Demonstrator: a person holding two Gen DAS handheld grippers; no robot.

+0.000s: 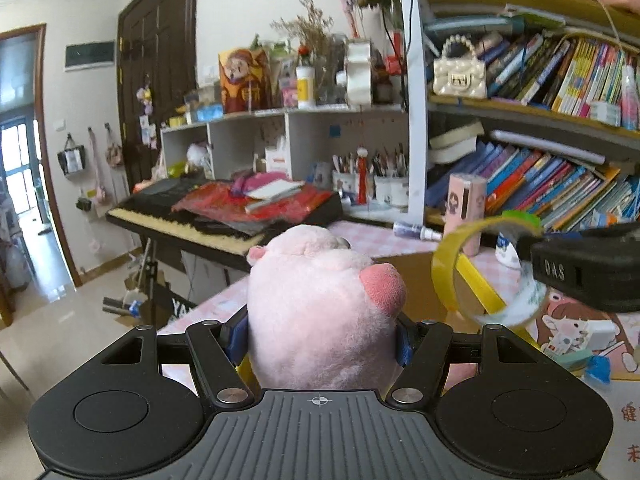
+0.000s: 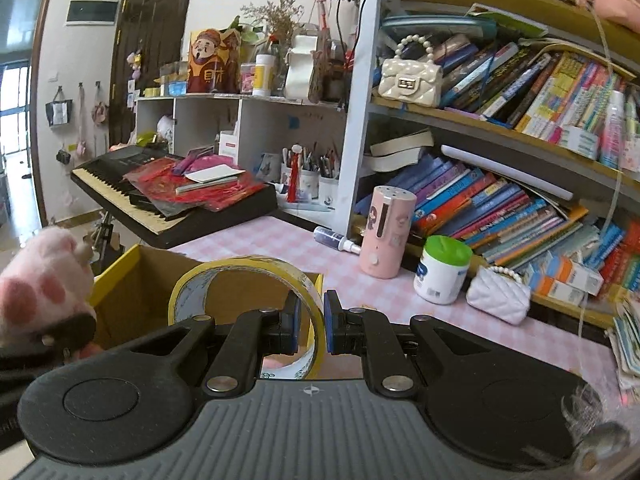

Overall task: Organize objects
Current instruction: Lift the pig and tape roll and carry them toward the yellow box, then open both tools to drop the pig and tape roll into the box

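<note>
My left gripper [image 1: 322,340] is shut on a pink plush toy [image 1: 320,304] and holds it above the left edge of an open cardboard box [image 2: 136,280] with yellow rims. The toy also shows at the left in the right wrist view [image 2: 40,280]. My right gripper [image 2: 312,322] is shut on the rim of a yellow tape roll [image 2: 248,284], held over the box. The tape roll also shows in the left wrist view [image 1: 472,272], with the right gripper's black body [image 1: 588,268] beside it.
The box stands on a pink checked table [image 2: 400,300]. On the table are a pink cylinder [image 2: 386,232], a green-lidded white jar [image 2: 442,268], a white quilted purse [image 2: 498,294] and a small spray bottle [image 2: 336,238]. Bookshelves [image 2: 520,152] rise behind. A keyboard [image 2: 160,196] stands at the left.
</note>
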